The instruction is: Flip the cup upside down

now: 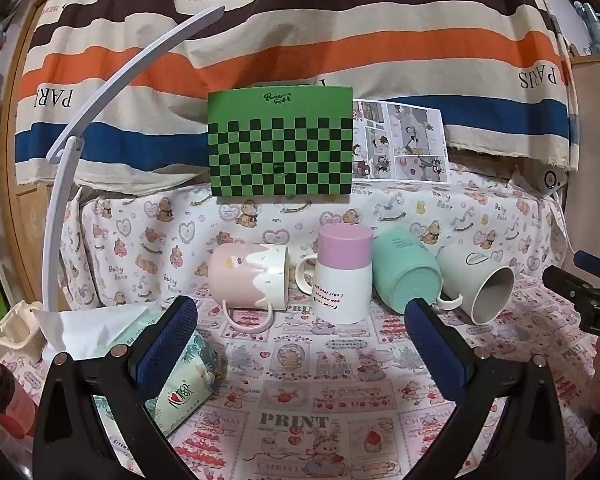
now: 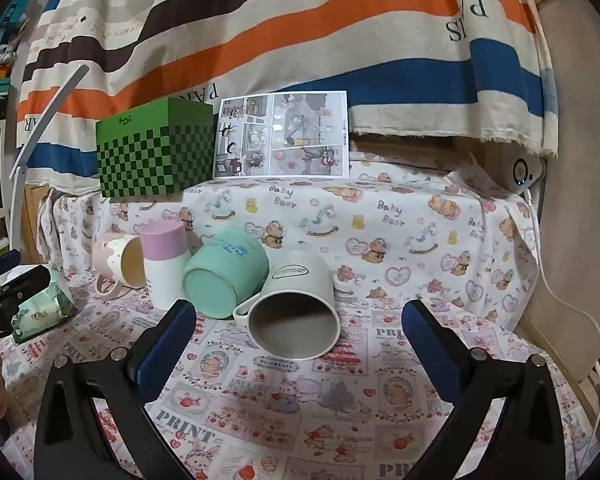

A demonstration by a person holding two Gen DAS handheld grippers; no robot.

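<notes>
Several cups sit in a row on the printed cloth. A pink and white mug [image 1: 249, 276] [image 2: 118, 262] lies on its side. A white cup with a pink band [image 1: 342, 276] [image 2: 165, 264] stands upside down. A teal cup [image 1: 406, 272] [image 2: 224, 276] lies on its side, bottom toward me. A grey-white mug [image 1: 478, 286] [image 2: 298, 308] lies on its side, mouth toward the cameras. My left gripper [image 1: 300, 332] is open and empty, short of the pink-banded cup. My right gripper [image 2: 298, 334] is open and empty, its fingers either side of the grey-white mug's mouth.
A green checkered box [image 1: 281, 142] [image 2: 156, 146] and a comic sheet [image 1: 400, 144] [image 2: 284, 136] stand on the raised ledge behind. A tissue pack [image 1: 180, 380] [image 2: 40, 308] lies left. A white lamp arm [image 1: 92, 128], a red-capped bottle [image 1: 0, 392] and a cable [image 2: 572, 304] are at the sides.
</notes>
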